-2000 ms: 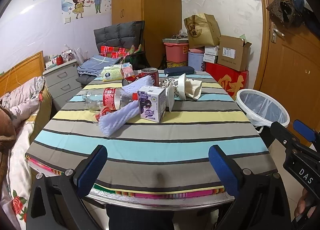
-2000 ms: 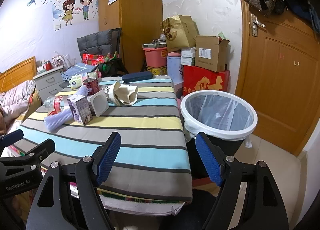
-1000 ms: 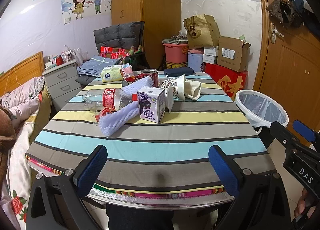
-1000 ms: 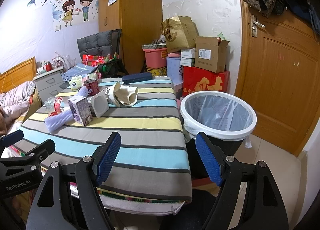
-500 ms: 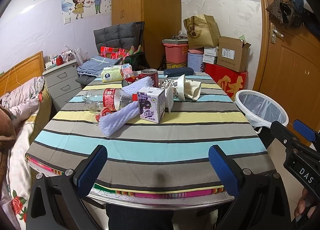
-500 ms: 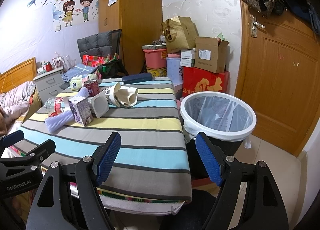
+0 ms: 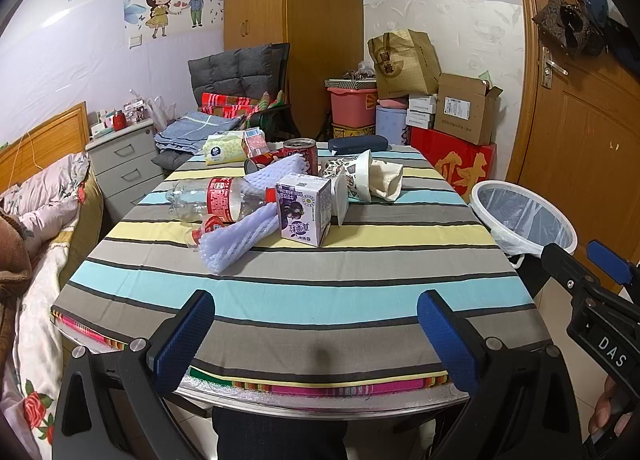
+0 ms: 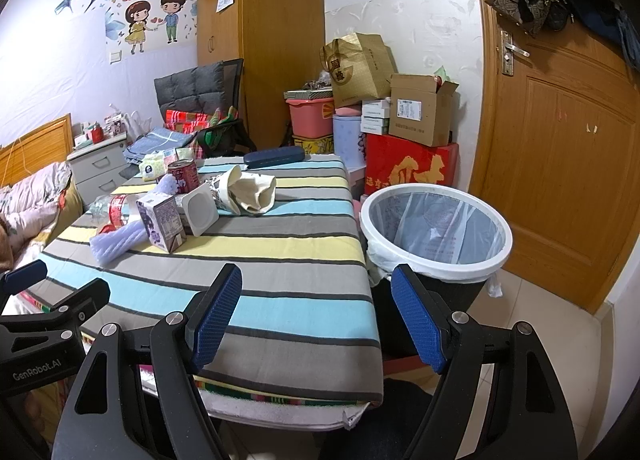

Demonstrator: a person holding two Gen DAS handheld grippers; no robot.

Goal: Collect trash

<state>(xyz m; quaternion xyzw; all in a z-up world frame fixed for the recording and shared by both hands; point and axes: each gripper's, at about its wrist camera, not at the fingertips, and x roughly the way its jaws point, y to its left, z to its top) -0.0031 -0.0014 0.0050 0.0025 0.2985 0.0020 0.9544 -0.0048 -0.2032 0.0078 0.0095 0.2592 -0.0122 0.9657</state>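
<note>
both my grippers, left (image 7: 314, 330) and right (image 8: 316, 316), gape empty; i'd approach the purple milk carton (image 7: 305, 213) squarely, bin (image 8: 436, 234) beside the table.

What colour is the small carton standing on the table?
Purple and white carton, with a dark cartoon face on the front; clearest in the left wrist view.

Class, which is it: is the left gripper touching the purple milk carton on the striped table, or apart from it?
Apart. The left wrist view shows the left gripper open at the table's near edge, with bare striped cloth between its fingertips and the purple milk carton.
</note>
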